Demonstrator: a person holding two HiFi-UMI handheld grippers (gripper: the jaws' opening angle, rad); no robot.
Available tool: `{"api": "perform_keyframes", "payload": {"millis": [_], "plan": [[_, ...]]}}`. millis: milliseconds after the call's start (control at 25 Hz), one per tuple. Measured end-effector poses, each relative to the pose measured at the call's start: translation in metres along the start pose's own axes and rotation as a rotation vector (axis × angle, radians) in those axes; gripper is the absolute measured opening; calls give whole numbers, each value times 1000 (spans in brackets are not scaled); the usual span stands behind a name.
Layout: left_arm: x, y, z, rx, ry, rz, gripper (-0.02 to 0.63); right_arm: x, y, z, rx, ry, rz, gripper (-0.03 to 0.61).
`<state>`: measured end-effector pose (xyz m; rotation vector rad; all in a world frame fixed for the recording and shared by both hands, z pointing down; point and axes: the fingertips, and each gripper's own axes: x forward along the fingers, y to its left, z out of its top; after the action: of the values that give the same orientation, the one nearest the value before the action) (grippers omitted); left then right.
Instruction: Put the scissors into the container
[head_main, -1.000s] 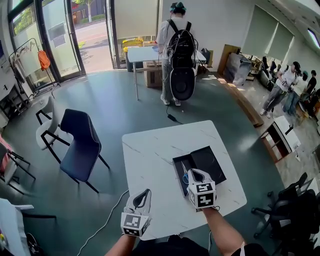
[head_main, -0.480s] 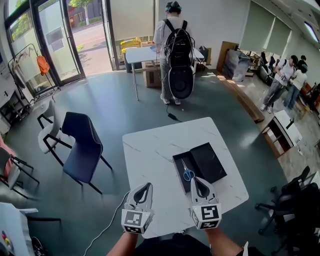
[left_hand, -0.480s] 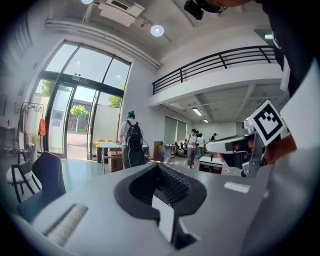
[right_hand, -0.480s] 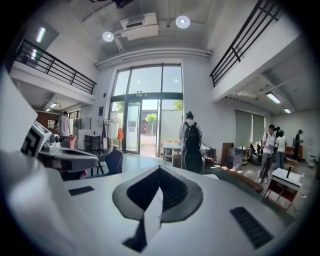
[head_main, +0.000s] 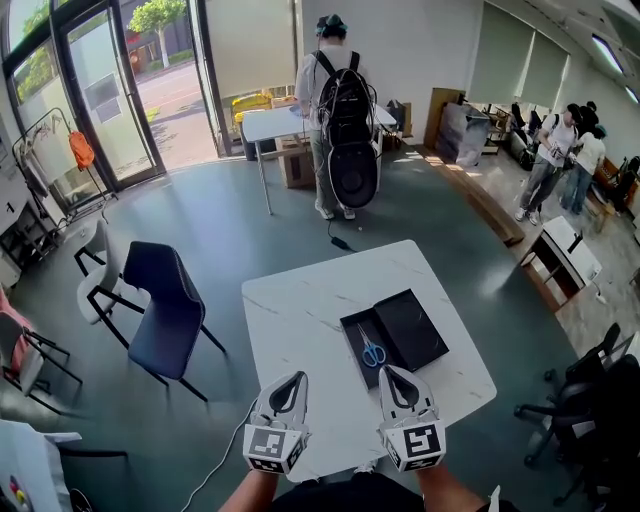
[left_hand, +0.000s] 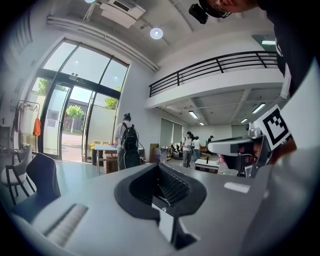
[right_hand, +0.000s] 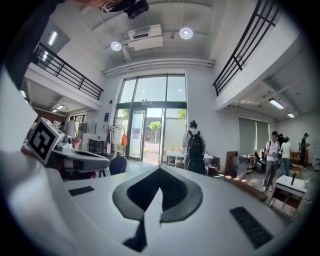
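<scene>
Inside black container (head_main: 416, 325), scissors (head_main: 371, 349) lie along its left wall, blades pointing away; left gripper (head_main: 289, 386), right gripper (head_main: 395, 381) pressed together, empty, at surface (head_main: 300, 300) near edge.

I see the blue-handled scissors (head_main: 372, 350) lying flat inside the open black container (head_main: 415, 325). Their blades point away from me.

The table (head_main: 300, 300) was bare across its left half and along its far edge, leaving open room there. The open-topped container (head_main: 420, 325) on the right half was the only obstacle, with scissors (head_main: 372, 351) in its left compartment. The left gripper (head_main: 296, 378) and right gripper (head_main: 389, 373) hung over the near edge, apart. A chair (head_main: 160, 300) stood off the left side.
</scene>
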<state>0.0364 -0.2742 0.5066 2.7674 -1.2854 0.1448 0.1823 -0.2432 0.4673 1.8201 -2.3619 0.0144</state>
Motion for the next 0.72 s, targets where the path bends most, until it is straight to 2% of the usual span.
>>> {"api": "perform_keyframes", "payload": {"millis": [360, 720], "plan": [[-4, -9, -5, -13, 3, -14, 9, -5, 2, 1, -10, -12, -4, 6], [-10, -15, 2, -61, 18, -18, 9, -11, 4, 8, -15, -31, 5, 6]]}}
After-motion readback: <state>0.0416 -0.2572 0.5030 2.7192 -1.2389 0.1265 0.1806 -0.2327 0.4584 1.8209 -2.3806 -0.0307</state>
